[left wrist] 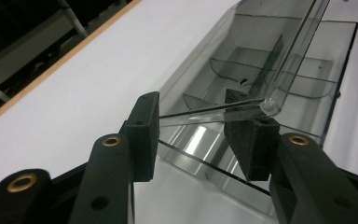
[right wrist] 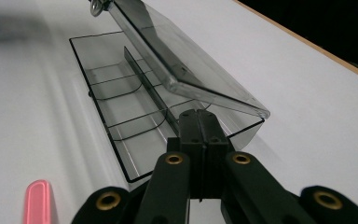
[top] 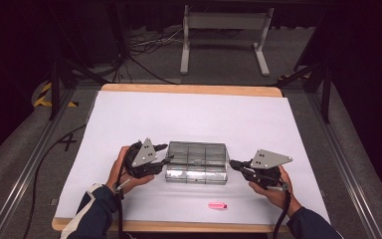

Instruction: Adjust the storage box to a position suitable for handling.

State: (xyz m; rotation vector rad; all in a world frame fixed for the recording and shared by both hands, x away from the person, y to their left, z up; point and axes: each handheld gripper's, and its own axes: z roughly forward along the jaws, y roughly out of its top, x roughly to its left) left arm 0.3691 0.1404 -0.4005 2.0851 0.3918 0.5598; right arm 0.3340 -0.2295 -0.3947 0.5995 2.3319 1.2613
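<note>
Centrally on the white sheet point(top: 129, 114) sits a clear plastic box point(top: 197, 163) with divided compartments, its lid point(right wrist: 186, 65) raised at a slant. At its left end, the left gripper point(left wrist: 193, 126) has its jaws spread around the lid's corner edge. At its right end, the right gripper point(right wrist: 200, 128) points in with jaws pressed together, holding nothing. Near the front table edge lies a pink item point(top: 217, 205).
</note>
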